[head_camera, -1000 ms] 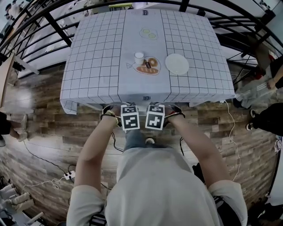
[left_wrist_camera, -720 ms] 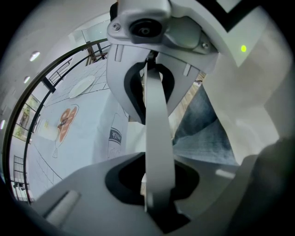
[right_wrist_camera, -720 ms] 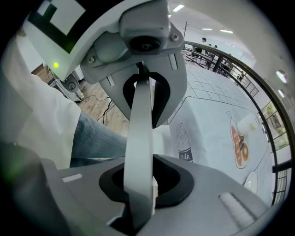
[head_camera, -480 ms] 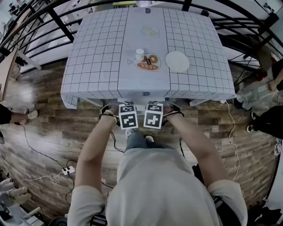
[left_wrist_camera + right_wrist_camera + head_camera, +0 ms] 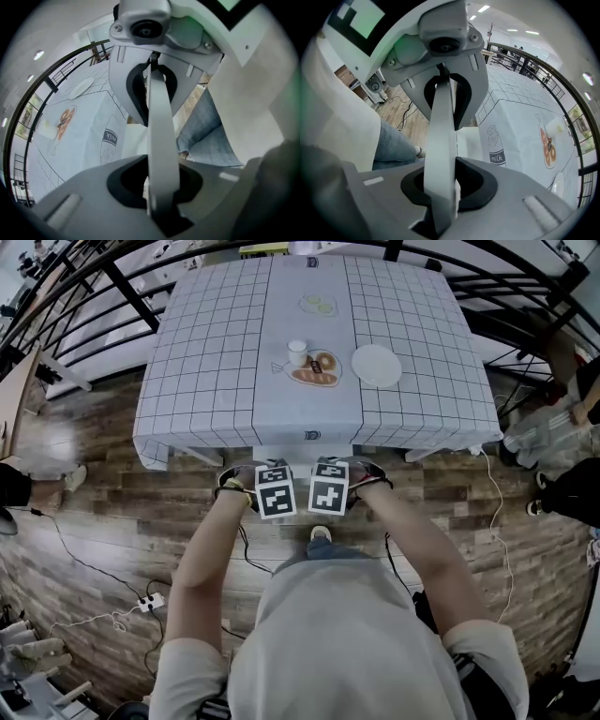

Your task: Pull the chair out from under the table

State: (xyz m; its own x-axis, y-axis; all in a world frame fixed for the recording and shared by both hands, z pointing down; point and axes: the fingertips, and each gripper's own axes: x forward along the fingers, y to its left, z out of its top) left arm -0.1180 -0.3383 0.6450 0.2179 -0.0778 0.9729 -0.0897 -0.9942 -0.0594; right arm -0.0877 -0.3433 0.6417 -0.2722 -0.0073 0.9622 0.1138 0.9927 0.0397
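Left gripper (image 5: 275,493) and right gripper (image 5: 328,489) are both clamped side by side on the back rail (image 5: 161,140) of the chair (image 5: 292,454), which runs crosswise right ahead of them, mostly under the table (image 5: 216,352)'s near edge, so looks like a straight pull toward the person.

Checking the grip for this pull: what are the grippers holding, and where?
The left gripper and right gripper both appear clamped on the white chair, side by side along the top edge of its back.
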